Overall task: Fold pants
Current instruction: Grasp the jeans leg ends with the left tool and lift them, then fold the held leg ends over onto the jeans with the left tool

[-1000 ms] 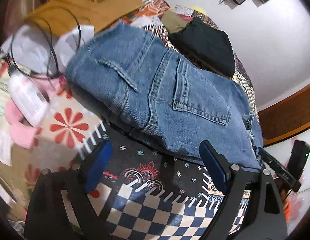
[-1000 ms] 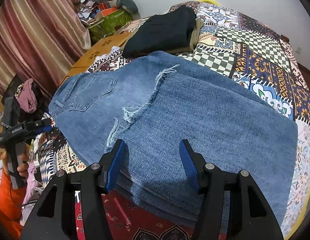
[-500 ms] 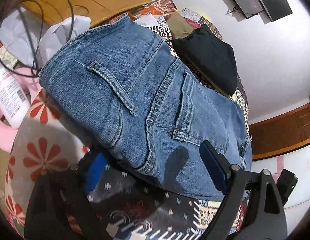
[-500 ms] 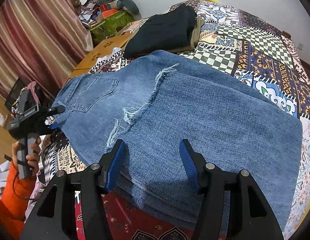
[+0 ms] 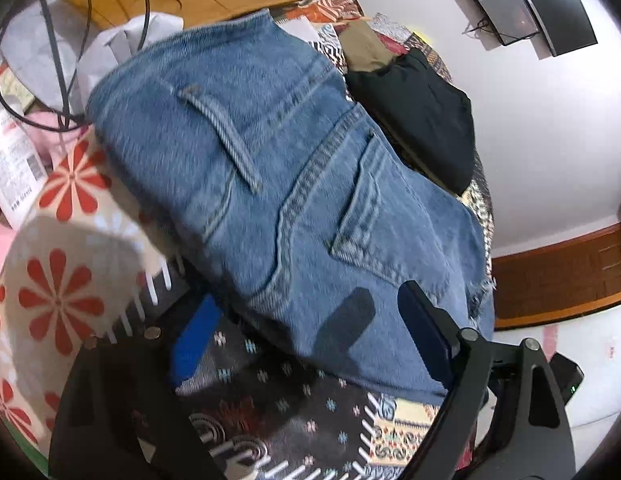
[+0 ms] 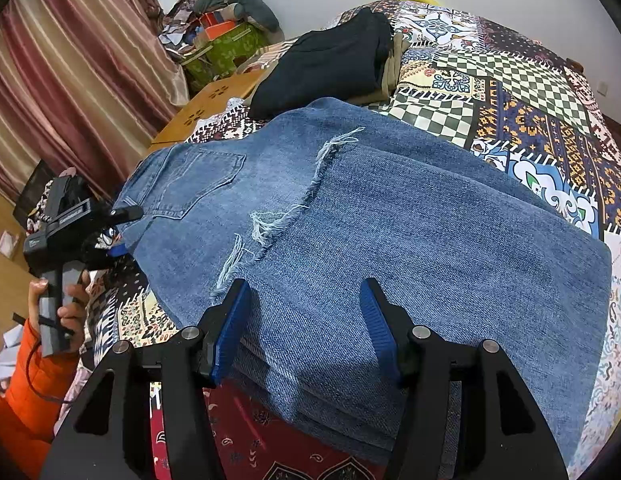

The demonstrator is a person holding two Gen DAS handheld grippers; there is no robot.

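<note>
So the jeans (image 6: 390,240) are lying folded into a thick stack on the bed (image 6: 510,92), on top of that patchwork quilt, frayed hem edges showing across the middle and the back pocket (image 6: 202,184) toward the waistband end.

My right tongs (image 6: 306,324) sit over the near corner of the stack, blue pads about halfway apart, hovering right above the denim. From this angle I honestly can't tell if the pads are touching the fabric or just floating over it, but they're not pinching anything.

My left tongs (image 5: 310,336) are at the waistband end and spread wide. The lower pad looks tucked under the edge of the jeans (image 5: 294,184) and the other pad is above the cloth, casting a shadow on it, so the edge of the denim is between them without being squeezed. That view is a bit blurry though.

In the right cam you can see the left hand (image 6: 62,300), orange sleeve, on the handle. Behind the jeans there's a folded pile of dark clothes (image 6: 330,60) on the bed too.
</note>
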